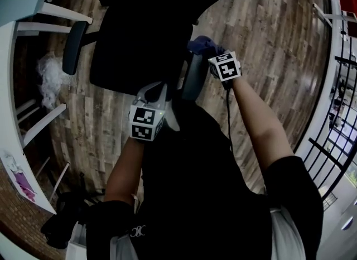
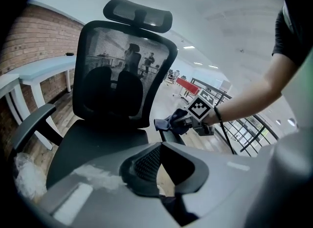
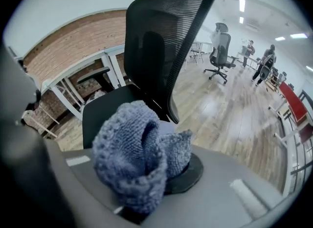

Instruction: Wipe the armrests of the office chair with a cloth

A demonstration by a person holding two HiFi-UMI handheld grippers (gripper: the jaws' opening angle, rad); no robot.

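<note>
Head view: the right gripper holds a blue knit cloth on the far end of the office chair's right armrest. The left gripper sits just beside that armrest's near end, and the left armrest is well apart from both. Left gripper view: its jaws stand a little apart, gripping nothing, with only wood floor showing through the gap, and the cloth lies on the armrest's back end beside the mesh backrest. Right gripper view: the jaws are clamped on the bunched cloth, with the seat and backrest just behind it.
</note>
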